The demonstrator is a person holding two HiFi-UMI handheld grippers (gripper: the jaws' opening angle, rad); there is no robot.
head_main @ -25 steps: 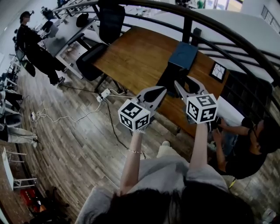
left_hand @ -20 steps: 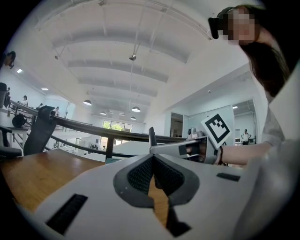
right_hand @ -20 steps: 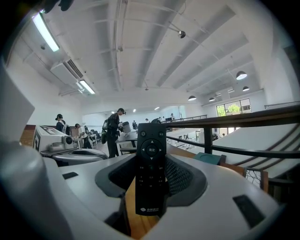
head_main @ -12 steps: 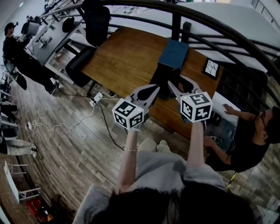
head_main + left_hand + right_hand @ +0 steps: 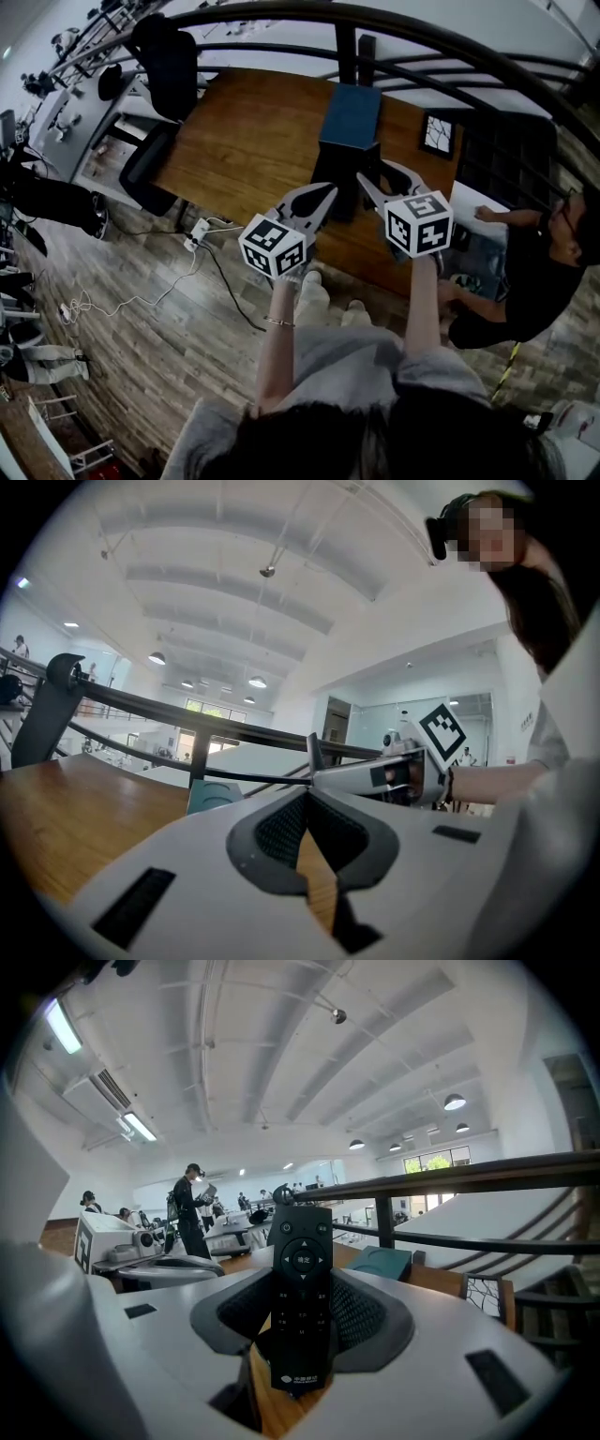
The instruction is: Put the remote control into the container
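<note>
Closer now sits the brown wooden table (image 5: 253,131) by the railing (image 5: 450,42); right gripper (image 5: 373,176) clamps a black plastic remote control (image 5: 302,1279); left gripper (image 5: 323,192) jaws meet, empty.

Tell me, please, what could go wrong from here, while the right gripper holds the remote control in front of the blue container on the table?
1. The remote control stands upright in the right gripper. Its fingers close on the lower part only, so a quick swing might tilt it or let it slip out.
2. The left gripper, shut and empty, is close beside it. The two could bump on the way to the blue container.
</note>
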